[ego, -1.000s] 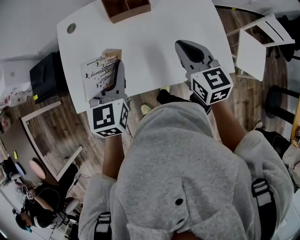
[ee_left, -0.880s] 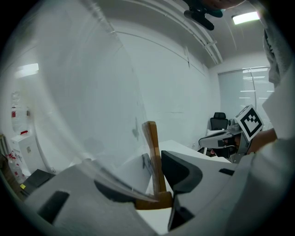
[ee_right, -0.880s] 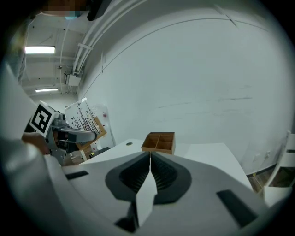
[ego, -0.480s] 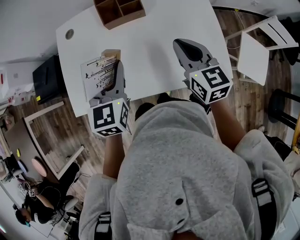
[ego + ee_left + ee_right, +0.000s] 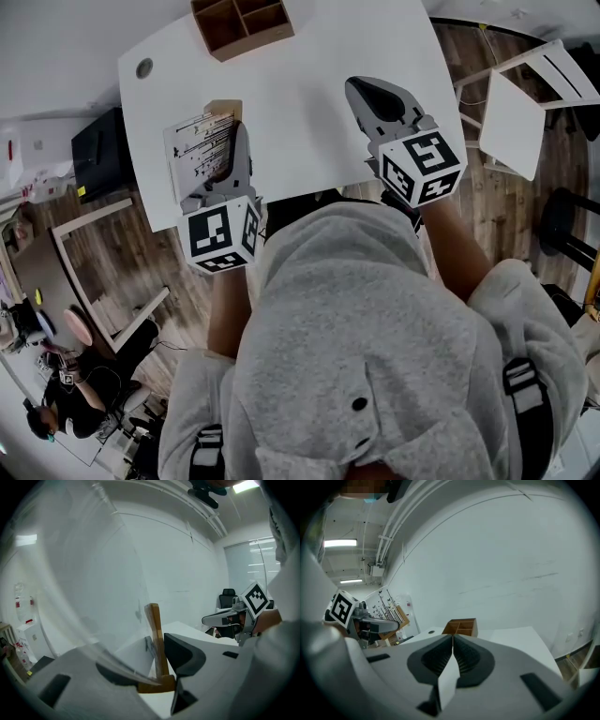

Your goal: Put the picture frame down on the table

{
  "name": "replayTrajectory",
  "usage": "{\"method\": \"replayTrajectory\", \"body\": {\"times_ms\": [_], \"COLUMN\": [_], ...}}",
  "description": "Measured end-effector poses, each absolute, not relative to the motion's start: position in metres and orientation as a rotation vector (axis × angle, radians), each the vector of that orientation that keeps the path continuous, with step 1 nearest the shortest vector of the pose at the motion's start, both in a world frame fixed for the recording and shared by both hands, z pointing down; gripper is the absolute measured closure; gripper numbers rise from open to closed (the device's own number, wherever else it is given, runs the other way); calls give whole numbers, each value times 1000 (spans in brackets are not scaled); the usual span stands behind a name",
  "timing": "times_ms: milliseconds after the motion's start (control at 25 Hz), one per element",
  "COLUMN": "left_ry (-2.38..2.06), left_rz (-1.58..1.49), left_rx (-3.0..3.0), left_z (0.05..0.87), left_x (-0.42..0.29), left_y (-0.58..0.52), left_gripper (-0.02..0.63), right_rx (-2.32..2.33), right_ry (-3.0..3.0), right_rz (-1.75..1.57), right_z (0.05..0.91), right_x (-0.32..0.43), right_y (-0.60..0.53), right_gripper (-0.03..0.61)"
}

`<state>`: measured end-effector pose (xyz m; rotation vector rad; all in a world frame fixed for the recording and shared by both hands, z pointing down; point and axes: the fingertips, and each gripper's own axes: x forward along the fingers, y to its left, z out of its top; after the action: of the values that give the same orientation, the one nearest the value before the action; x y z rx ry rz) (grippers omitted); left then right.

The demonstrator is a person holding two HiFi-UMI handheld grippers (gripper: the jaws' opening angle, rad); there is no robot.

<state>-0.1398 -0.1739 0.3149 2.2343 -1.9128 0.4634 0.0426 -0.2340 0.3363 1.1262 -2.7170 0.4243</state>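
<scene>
The picture frame (image 5: 199,150) has a light wooden edge and a clear pane printed with black marks. It stands tilted on edge above the left part of the white table (image 5: 309,94), its lower corner held in my left gripper (image 5: 240,131). In the left gripper view the wooden edge (image 5: 155,639) sits between the jaws of that gripper (image 5: 157,670), which is shut on it. My right gripper (image 5: 367,92) hovers over the table's right front, shut with nothing in it; its pads meet in the right gripper view (image 5: 453,639). That view also shows the frame (image 5: 391,609) far left.
A brown wooden compartment box (image 5: 242,19) stands at the table's far edge, also seen ahead of the right gripper as the box (image 5: 461,626). A round grommet (image 5: 143,67) marks the far left corner. A white chair (image 5: 525,103) stands right of the table, a black case (image 5: 98,150) left.
Both grippers keep their places over the table and the frame stays in the left one. Only the head view has shifted slightly.
</scene>
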Motion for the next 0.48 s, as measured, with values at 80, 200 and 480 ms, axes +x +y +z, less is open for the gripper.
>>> {"method": "replayTrajectory", "body": {"times_ms": [80, 200, 480], "left_ry": [-1910, -1900, -1861], "left_rz": [471, 481, 500], "left_rx": [2231, 2233, 2259], "left_z": [316, 319, 326], "left_x": [-140, -138, -134], "left_y": [-174, -175, -188], "left_gripper": [423, 423, 423], "right_rx": [1129, 1141, 1173], "right_ry": [-2717, -2715, -2698], "right_rz": [425, 430, 438], "right_z": [336, 335, 340], "right_x": [44, 46, 50], "right_y": [-235, -235, -244], "right_gripper": [551, 551, 551]}}
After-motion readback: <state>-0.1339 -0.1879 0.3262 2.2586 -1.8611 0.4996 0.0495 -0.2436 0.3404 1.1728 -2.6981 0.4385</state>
